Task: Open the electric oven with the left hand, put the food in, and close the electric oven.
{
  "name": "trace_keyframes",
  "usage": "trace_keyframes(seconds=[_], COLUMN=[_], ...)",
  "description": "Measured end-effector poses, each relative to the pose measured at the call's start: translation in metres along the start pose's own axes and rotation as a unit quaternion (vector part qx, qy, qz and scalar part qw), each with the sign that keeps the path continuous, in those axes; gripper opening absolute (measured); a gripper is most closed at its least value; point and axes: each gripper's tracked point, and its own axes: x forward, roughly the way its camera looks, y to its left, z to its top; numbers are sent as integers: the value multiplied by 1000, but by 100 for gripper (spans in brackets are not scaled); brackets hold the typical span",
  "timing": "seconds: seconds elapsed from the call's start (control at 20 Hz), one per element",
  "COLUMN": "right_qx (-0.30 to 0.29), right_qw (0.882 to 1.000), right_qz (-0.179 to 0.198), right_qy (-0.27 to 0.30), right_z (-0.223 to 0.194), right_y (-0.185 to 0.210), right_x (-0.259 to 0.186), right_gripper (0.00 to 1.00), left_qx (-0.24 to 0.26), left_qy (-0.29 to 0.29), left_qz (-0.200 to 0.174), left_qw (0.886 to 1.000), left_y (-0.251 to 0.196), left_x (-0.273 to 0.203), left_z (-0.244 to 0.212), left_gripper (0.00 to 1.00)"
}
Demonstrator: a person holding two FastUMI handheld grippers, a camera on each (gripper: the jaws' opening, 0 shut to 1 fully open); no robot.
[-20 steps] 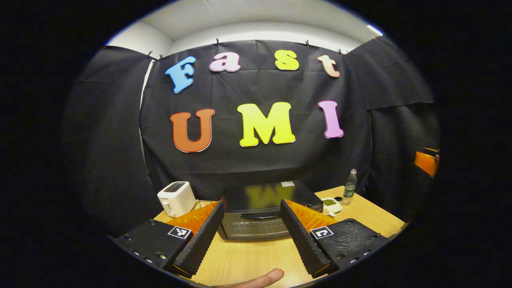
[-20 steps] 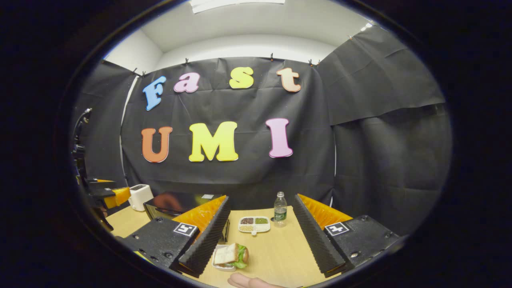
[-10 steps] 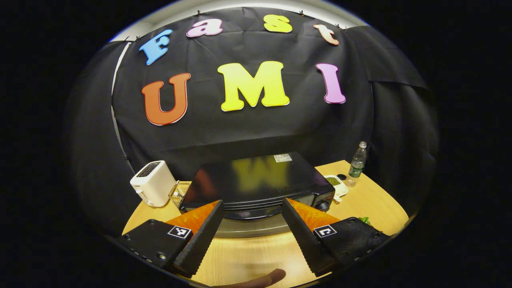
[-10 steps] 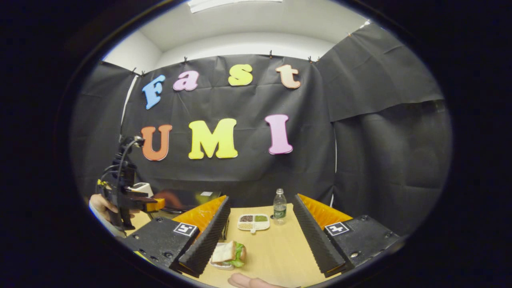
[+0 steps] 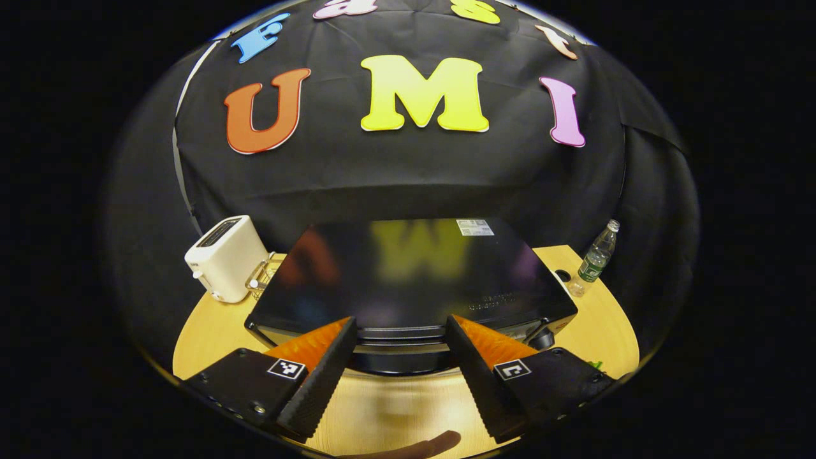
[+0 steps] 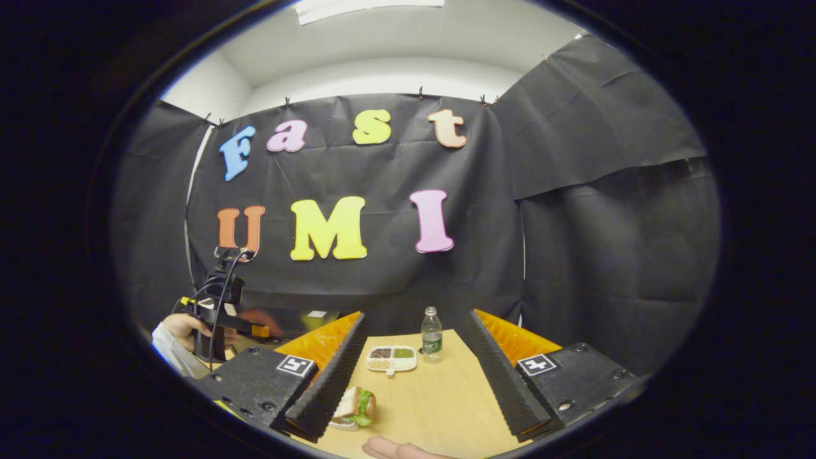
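Oven (image 5: 408, 280), black, sits mid-surface directly ahead of the left tongs (image 5: 398, 338), its flat top taking up the middle of the left gripper view. Left tongs stand wide apart, holding nothing, tips level with the oven's upper front edge; the front itself is mostly hidden below that edge, so whether the door is shut cannot be told for certain. White toaster (image 5: 220, 258) stands just beside the oven's left rear corner, with a small clear container (image 5: 260, 280) between them. Water bottle (image 5: 596, 258) stands upright near the surface's (image 5: 395, 414) right rear edge, apart from the oven.

In the right gripper view the right tongs (image 6: 414, 376) are also wide and empty. Sandwich (image 6: 354, 407) on its small dish lies just beside the left finger, partly hidden by it. Divided tray (image 6: 391, 358) of grains and the water bottle (image 6: 431, 335) stand farther back, between the fingers. The left tongs (image 6: 258, 330), in a person's hand (image 6: 185, 325), hover at the oven's front.

Against one second ago, the left tongs have closed in on the oven and tilted down over it; the oven top looms larger. The right tongs have barely shifted.

Bare wood lies open in front of the oven and around the sandwich
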Motion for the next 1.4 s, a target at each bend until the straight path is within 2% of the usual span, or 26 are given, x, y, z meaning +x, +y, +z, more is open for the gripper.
trace_keyframes(seconds=[0.05, 0.1, 0.2, 0.25, 0.3, 0.35, 0.4, 0.55, 0.6, 0.65, 0.7, 0.75, 0.9, 0.95, 1.05, 1.3, 1.35, 1.4], right_qx=[0, 1, 2, 3, 4, 4, 5, 7, 9, 11, 13, 15, 17, 16, 10, 10, 11, 11], right_qw=[1000, 1000, 1000, 1000, 1000, 1000, 1000, 1000, 1000, 1000, 1000, 1000, 1000, 1000, 1000, 1000, 1000, 1000], right_qz=[0, 1, 7, 9, 10, 9, 7, 4, 3, 4, 5, 7, 12, 12, 13, 13, 14, 15], right_qy=[1, 3, 9, 11, 12, 12, 12, 14, 12, 11, 12, 14, 21, 21, 21, 20, 22, 22], right_z=[-1, -3, -6, -7, -8, -9, -10, -10, -10, -9, -11, -12, -16, -16, -16, -16, -17, -18], right_y=[0, 1, 4, 5, 5, 3, 2, 1, 1, 4, 5, 7, 10, 11, 12, 12, 13, 14], right_x=[1, 1, -2, -1, -1, -2, -3, -5, -5, -5, -6, -6, -9, -10, -12, -14, -14, -15], right_gripper=[100, 93, 93, 100, 100, 93, 100, 100, 93, 100, 100, 93, 93, 100, 100, 100, 93, 100], left_qx=[5, 9, 13, 11, 10, 8, 7, 6, 6, 3, 2, 3, 6, 3, -2, -10, -15, -21], left_qy=[-10, -4, -12, -17, -17, -19, -20, -26, -27, -29, -29, -31, -29, -27, -19, 47, 57, 61], left_qz=[4, 6, 10, 10, 7, 3, -1, -9, -10, -10, -9, -8, -7, -9, -7, -16, -17, -18], left_qw=[1000, 1000, 1000, 1000, 1000, 1000, 1000, 1000, 1000, 1000, 1000, 999, 1000, 1000, 1000, 999, 998, 998], left_y=[2, 2, 2, 2, 2, 1, 0, 1, 1, 1, 1, 0, -1, -3, -3, -8, -7, -7], left_x=[0, 0, -2, -3, -4, -5, -6, -14, -17, -21, -23, -26, -35, -36, -39, -32, -32, -34], left_z=[5, 2, 2, 3, 2, 1, -1, -6, -8, -12, -15, -17, -26, -32, -48, -119, -130, -137], left_gripper=[83, 94, 94, 94, 95, 95, 95, 95, 95, 95, 95, 95, 95, 95, 95, 95, 95, 95])
